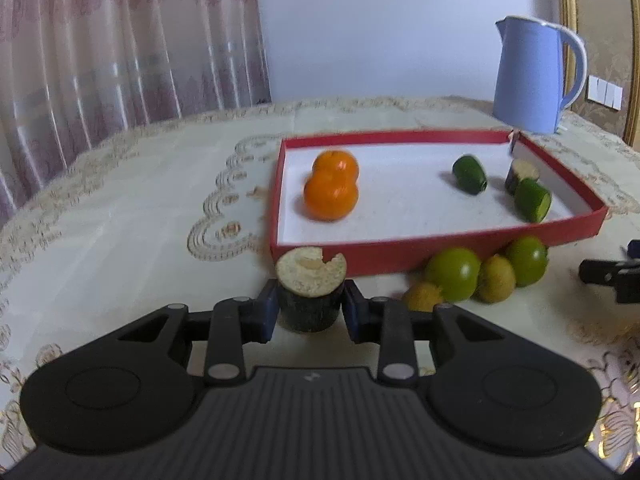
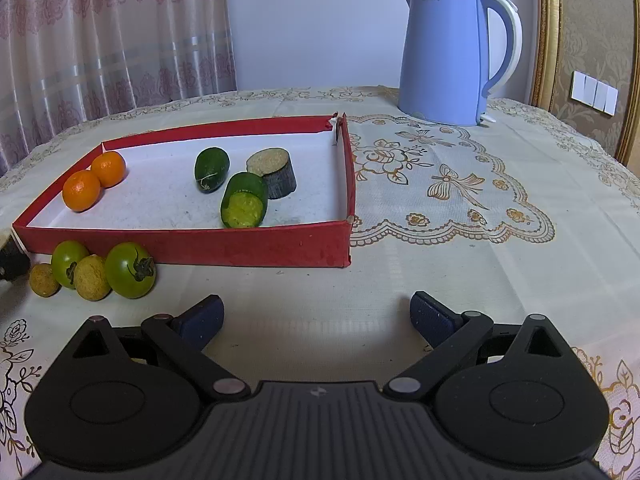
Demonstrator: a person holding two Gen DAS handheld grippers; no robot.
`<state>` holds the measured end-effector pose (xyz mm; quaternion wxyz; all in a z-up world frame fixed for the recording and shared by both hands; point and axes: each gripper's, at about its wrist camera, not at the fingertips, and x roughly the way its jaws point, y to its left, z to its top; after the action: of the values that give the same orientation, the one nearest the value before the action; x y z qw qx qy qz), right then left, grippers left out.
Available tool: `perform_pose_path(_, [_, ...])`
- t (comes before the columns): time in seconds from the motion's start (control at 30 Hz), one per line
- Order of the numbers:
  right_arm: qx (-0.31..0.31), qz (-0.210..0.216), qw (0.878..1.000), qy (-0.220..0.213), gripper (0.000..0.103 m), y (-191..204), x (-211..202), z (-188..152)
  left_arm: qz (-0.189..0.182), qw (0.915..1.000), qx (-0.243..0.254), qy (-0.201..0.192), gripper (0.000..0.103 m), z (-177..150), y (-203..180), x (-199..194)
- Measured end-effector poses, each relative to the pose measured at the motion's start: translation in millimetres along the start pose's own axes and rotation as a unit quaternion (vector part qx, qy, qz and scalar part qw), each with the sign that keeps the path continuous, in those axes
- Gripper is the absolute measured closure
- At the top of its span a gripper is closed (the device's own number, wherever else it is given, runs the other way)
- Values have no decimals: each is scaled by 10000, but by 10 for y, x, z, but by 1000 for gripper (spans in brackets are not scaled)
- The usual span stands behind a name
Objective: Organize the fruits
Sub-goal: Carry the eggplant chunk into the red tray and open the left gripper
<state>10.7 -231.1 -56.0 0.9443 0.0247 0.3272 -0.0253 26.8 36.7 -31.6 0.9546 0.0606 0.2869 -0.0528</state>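
Both hand-held tools look alike: the left gripper [image 1: 308, 312] and the right gripper [image 2: 316, 320] are matte black plastic, each with a broad ribbed centre plate stamped with a small pale emblem; on either side sits a rounded lobe with a shallow circular recess moulded into it; flat black link arms run forward from the body, pinned by dull silver round-headed rivets, with triangular cut-outs in the outer links; the fingers end in dark blue pads [image 2: 434, 318], faintly speckled and scuffed; no cables, sleeves or hands show in either view.
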Motion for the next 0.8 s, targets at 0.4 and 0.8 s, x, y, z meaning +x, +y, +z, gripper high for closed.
perform_pose_path(0.4, [4, 3, 10000, -2, 3, -1, -1, 0, -416, 9986, 91, -328, 73, 509, -175, -20])
perform_pose_path(0.8, [3, 3, 10000, -3, 3, -3, -5, -1, -514, 9985, 181, -49, 73, 871, -499, 698])
